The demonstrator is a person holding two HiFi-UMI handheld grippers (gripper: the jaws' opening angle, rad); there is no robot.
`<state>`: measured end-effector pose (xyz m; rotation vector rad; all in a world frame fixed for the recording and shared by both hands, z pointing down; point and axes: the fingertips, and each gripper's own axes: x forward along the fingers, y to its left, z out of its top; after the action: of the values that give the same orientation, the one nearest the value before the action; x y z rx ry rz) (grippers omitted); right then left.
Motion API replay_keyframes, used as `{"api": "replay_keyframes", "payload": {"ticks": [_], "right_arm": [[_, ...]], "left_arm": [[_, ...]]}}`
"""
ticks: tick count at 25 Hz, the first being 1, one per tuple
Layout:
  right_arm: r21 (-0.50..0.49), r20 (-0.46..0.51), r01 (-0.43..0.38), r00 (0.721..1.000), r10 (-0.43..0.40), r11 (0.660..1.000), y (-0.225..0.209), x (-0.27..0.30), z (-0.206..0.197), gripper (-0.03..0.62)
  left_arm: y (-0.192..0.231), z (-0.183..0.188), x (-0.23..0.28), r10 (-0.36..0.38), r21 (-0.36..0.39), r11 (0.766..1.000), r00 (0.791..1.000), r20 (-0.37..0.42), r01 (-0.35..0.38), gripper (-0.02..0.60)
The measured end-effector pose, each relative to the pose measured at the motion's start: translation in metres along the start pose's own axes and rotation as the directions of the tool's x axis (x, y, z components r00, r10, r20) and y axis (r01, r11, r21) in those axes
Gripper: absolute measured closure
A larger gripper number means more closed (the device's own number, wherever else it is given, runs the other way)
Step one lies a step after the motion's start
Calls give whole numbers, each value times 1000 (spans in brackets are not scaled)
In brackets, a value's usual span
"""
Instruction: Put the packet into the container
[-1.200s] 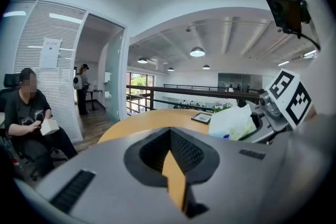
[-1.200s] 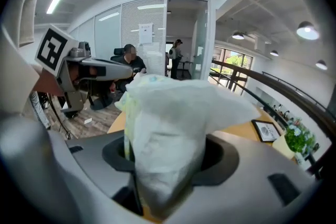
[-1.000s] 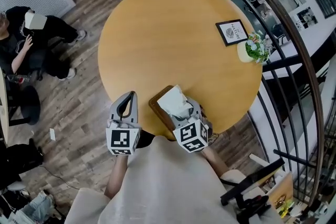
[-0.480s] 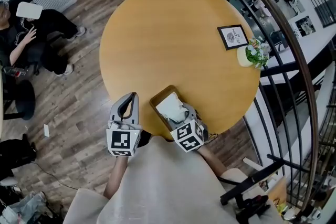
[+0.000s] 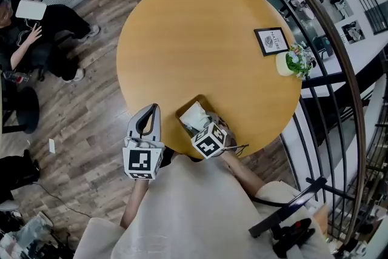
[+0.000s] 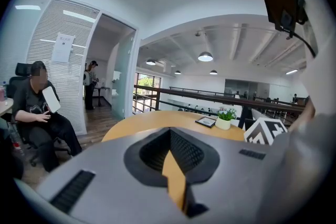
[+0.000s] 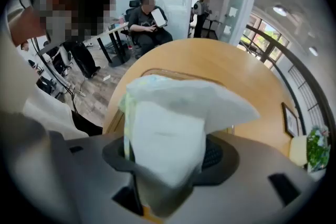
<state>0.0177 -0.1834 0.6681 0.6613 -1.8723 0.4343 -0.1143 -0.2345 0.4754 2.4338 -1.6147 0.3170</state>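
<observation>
Plank floor [image 5: 91, 118], a curved railing [image 5: 339, 45], and between them a round wooden table [image 5: 200, 39].

Nearest, just off the table's near edge: the left gripper [image 5: 151, 112], jaws together with nothing between them, idle.

Just to its right, over the near edge: the right gripper [image 5: 204, 130], tipped steeply downward, jaws wide and clamped on the white packet [image 5: 195, 116]. Soft and crumpled, bulging out above the pads.

Under and around it: the open wooden container [image 5: 187, 105], a shallow rectangular box lying askew near the table edge. Packet's lower end apparently within the walls already, upper end above the rim; contact with the bottom not visible. Nothing else to be seen in the box, most of its floor hidden behind packet and gripper.

Step in hand, by the look of it: the last of the lowering. Keep the packet centred between the walls, go straight down to the bottom, only then open the jaws. Lift clear vertically, to avoid dragging the soft wrapper back out. Mind the near wall, close to the jaws: risk of nudging the box toward the edge.

Farther across, well apart from the box: a small framed card [image 5: 271, 40] lying flat, and just beside it a pale pot [image 5: 282, 63] holding a green plant [image 5: 297, 56] with small blossoms.

Beyond the table, far left: a seated person [image 5: 30, 27].
</observation>
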Motion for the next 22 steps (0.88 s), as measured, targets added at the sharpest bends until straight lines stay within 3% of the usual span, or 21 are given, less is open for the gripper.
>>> {"api": "replay_keyframes", "payload": {"ticks": [6,12,22], "right_arm": [[32,-130,-12,991,16,999,-1,15,-3,330],[65,-198,-22,980,35,998,-2,32,-17,330],[91,-242,-43,968,64,995,0,45,-21,330]], "left_arm": [[1,-1,0,18,-8,1000,1000,5,-18,577],[7,-2,-3,37,-16,999,999,7,-37,577],[9,-3,-5,32,-20,999,999,8,-32,577]]}}
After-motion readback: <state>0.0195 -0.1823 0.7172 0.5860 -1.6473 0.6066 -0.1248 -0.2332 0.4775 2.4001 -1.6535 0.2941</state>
